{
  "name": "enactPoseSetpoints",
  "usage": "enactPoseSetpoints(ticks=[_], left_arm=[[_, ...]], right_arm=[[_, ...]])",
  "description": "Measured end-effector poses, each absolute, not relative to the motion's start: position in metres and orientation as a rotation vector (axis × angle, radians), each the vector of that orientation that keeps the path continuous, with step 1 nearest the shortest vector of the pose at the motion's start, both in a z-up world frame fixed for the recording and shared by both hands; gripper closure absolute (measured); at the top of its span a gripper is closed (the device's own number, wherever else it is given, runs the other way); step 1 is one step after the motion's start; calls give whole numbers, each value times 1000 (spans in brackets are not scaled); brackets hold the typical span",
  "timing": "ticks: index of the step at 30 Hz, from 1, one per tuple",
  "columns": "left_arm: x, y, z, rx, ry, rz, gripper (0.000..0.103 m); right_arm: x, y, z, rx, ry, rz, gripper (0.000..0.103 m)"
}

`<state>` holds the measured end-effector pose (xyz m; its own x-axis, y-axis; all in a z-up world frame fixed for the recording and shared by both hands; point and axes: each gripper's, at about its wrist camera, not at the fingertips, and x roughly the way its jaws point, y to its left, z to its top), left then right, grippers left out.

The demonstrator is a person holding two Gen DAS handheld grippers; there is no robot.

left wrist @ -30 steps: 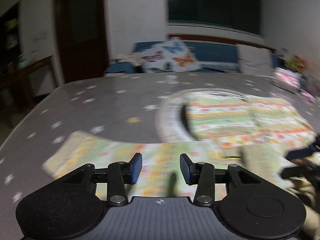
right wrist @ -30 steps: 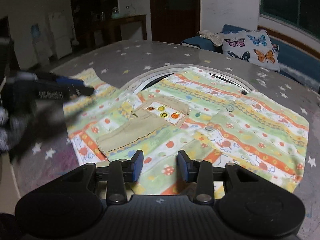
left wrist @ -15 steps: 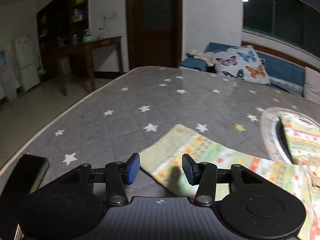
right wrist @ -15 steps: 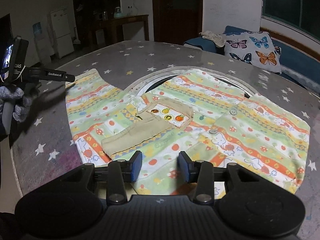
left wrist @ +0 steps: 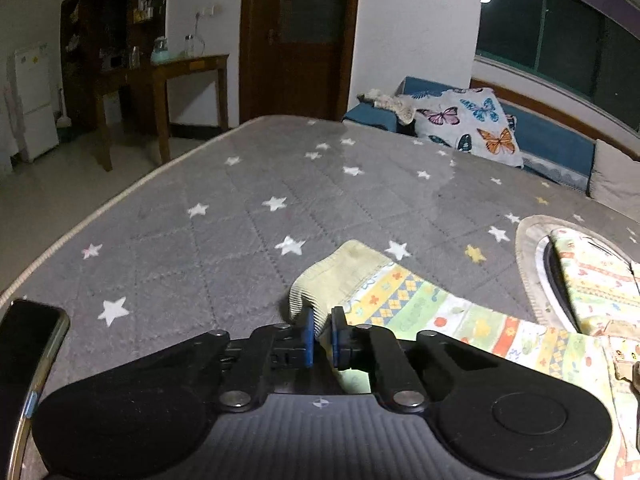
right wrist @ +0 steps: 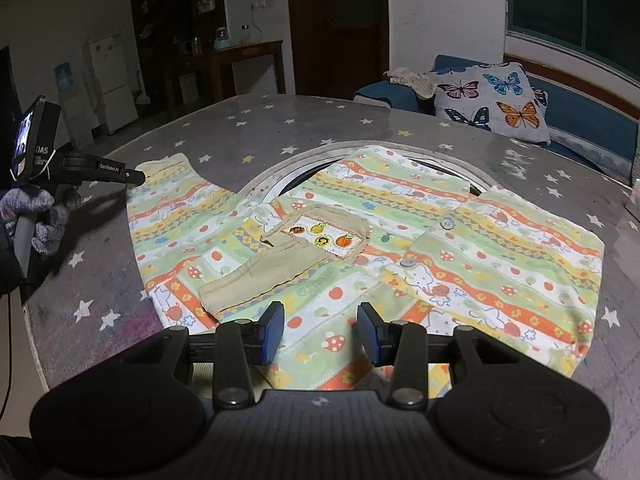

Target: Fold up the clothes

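A child's striped shirt [right wrist: 460, 240] with fruit prints lies spread on the grey star-patterned mat [left wrist: 200, 240], its beige collar piece [right wrist: 280, 264] folded over the chest. Its left sleeve [left wrist: 440, 312] stretches out flat, ending in a pale ribbed cuff [left wrist: 340, 272]. My left gripper [left wrist: 322, 328] is closing on that cuff, and the fabric is pinched between the blue pads. In the right wrist view the left gripper [right wrist: 138, 178] sits at the sleeve's tip, held by a gloved hand [right wrist: 44, 216]. My right gripper [right wrist: 320, 328] hovers open over the shirt's near hem.
A round ring [right wrist: 280, 168] in the mat lies under the shirt's upper part. A phone [left wrist: 28, 344] shows at the left edge of the left wrist view. Beyond the mat stand a butterfly pillow [right wrist: 492, 100] on a blue sofa and a wooden table [left wrist: 180, 68].
My left gripper swung left along the sleeve to its cuff, then its jaws closed on the cuff. The right gripper stayed over the hem with its jaws unchanged.
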<state>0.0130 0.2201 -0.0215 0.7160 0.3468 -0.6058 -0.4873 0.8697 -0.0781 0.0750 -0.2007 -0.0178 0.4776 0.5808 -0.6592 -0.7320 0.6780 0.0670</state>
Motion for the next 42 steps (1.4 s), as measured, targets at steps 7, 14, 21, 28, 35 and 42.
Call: enactPoseSetpoints(ticks=[7,14,21,28,35,42], left_arm=[[9,167,31,-286,499,219,96],[27,82,65,-334,444,-185,96],[47,3,59,-323,482,-448,96],[53,-45,27,-228,622,-589,83],[41,-19,26,-161,589,-516,70],[44,33,12,-140,621,-298,72]], right_arm=[[77,-222,-8,-172,679,765,63],[78,-261,-2,-106,653,671,63],[78,-302,-4,-49,649,562,63],[78,-329,-5,10,658,485,63],[84,-321,-7,52,687,527,64],[89,-296,-27,23,758,571,67]])
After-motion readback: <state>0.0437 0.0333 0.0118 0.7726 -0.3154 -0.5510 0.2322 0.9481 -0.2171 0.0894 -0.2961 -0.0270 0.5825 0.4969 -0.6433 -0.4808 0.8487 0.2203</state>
